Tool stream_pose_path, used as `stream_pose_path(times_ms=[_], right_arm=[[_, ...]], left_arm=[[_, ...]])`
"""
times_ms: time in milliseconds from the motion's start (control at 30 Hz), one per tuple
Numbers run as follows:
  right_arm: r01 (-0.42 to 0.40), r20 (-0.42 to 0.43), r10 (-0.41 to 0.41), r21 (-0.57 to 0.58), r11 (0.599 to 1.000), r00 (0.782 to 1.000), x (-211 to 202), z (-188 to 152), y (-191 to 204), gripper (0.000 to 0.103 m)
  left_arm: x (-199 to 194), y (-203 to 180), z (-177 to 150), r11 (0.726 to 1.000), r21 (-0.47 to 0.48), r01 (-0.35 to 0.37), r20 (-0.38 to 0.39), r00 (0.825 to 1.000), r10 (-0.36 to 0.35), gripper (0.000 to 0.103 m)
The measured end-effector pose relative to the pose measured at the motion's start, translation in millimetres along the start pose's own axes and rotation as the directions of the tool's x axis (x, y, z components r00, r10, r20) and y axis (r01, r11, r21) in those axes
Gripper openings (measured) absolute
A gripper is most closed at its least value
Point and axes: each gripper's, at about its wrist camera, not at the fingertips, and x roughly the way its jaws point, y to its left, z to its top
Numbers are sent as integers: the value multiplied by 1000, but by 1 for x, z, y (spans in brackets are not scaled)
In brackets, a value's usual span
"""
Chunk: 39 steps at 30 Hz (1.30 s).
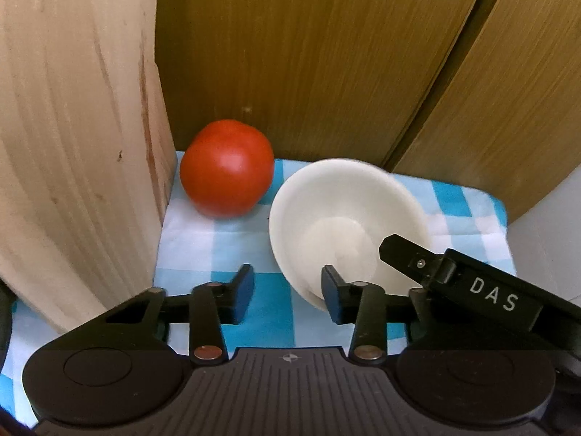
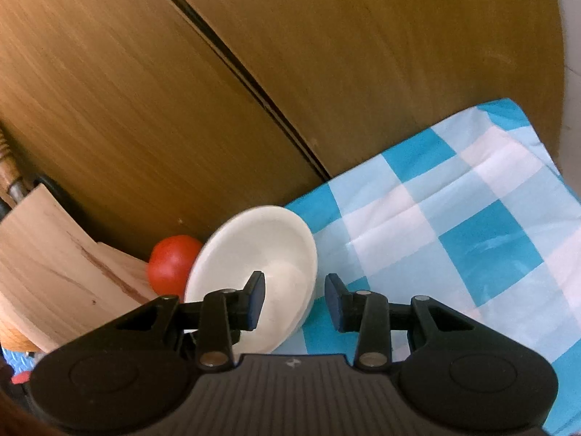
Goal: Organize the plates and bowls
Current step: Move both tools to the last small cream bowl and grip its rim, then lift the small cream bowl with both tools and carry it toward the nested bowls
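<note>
A white bowl [image 1: 345, 200] sits tilted on the blue-and-white checked cloth [image 1: 203, 239]. My left gripper [image 1: 288, 283] is open just in front of it, and its right finger [image 1: 332, 290] overlaps the bowl's near rim. One finger of the right gripper [image 1: 399, 249] reaches into the bowl from the right. In the right wrist view the bowl [image 2: 261, 239] has its right rim between the fingers of my right gripper [image 2: 295, 290]. That gripper is open, with its left finger [image 2: 256, 298] inside the bowl and its right finger [image 2: 334, 301] outside. Neither pad presses the rim.
A red tomato [image 1: 227, 169] lies left of the bowl, against the wooden cabinet doors [image 1: 326, 54]. A pale wooden cutting board [image 1: 72, 127] stands upright at the left. The checked cloth [image 2: 472, 218] stretches bare to the right of the bowl.
</note>
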Motion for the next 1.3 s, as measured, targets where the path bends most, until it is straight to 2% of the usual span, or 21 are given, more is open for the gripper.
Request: stream_pose_path(times_ms=[100, 200, 467, 900, 1300], right_arm=[[-9, -26, 8, -4, 1000, 1000, 6, -2, -1, 28], [-16, -38, 16, -6, 1000, 999, 7, -4, -1, 25], [-19, -34, 19, -21, 1000, 999, -9, -7, 3, 24], [-48, 3, 48, -54, 997, 999, -62, -17, 25, 24], [-67, 23, 69, -94, 993, 997, -108, -36, 43, 24]], left_arm=[[3, -1, 1, 1000, 19, -13, -1, 1000, 13, 29], [1, -1, 0, 1000, 26, 3, 1, 1000, -3, 25], [-14, -6, -4, 999, 50, -1, 18, 1000, 0, 26], [-74, -12, -17, 998, 70, -12, 76, 997, 6, 30], [-122, -15, -37, 993, 110, -32, 128, 992, 18, 29]])
